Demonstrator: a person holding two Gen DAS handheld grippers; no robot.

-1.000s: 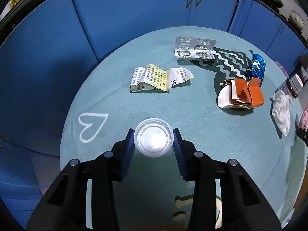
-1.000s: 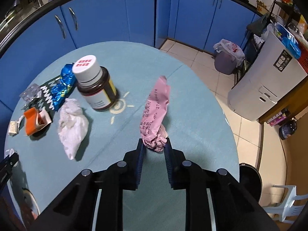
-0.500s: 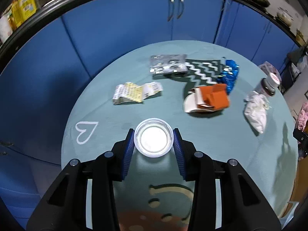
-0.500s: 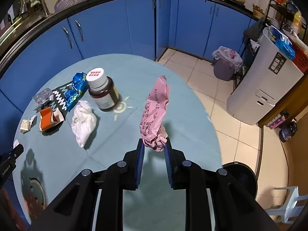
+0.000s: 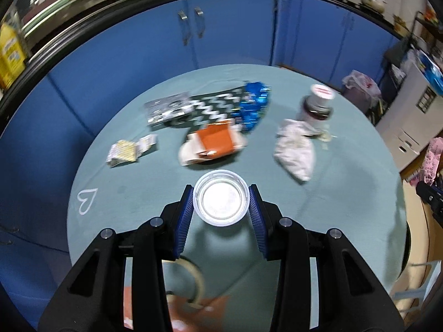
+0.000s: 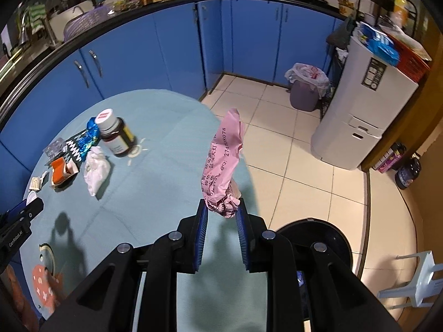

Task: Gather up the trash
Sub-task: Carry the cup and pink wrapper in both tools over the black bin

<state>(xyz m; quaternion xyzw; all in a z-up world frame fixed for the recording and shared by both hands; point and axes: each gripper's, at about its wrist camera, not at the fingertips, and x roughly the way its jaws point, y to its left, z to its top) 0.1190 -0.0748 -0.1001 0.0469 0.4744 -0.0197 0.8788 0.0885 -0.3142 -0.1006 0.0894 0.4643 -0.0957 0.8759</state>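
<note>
My left gripper (image 5: 221, 207) is shut on a small clear plastic cup (image 5: 220, 197) and holds it high above the round teal table (image 5: 138, 193). My right gripper (image 6: 221, 214) is shut on a crumpled pink paper wrapper (image 6: 223, 163), held up over the table's right edge. Trash lies on the table: a white crumpled tissue (image 5: 295, 152), an orange and white carton (image 5: 213, 142), a blue foil wrapper (image 5: 253, 105), a silver blister pack (image 5: 167, 108), and a yellow leaflet (image 5: 127, 150). A black round bin (image 6: 315, 238) shows on the floor just right of my right gripper.
A brown medicine bottle with a white cap (image 6: 113, 131) stands on the table. Blue cabinets (image 6: 166, 47) ring the room. A lined purple bin (image 6: 306, 87), a white appliance (image 6: 360, 113) and a white plastic chair (image 6: 412, 276) stand on the tiled floor.
Both grippers have risen and pulled back from the table, each still holding its item. The left view has swung right. The floor and the black bin now show in the right view.
</note>
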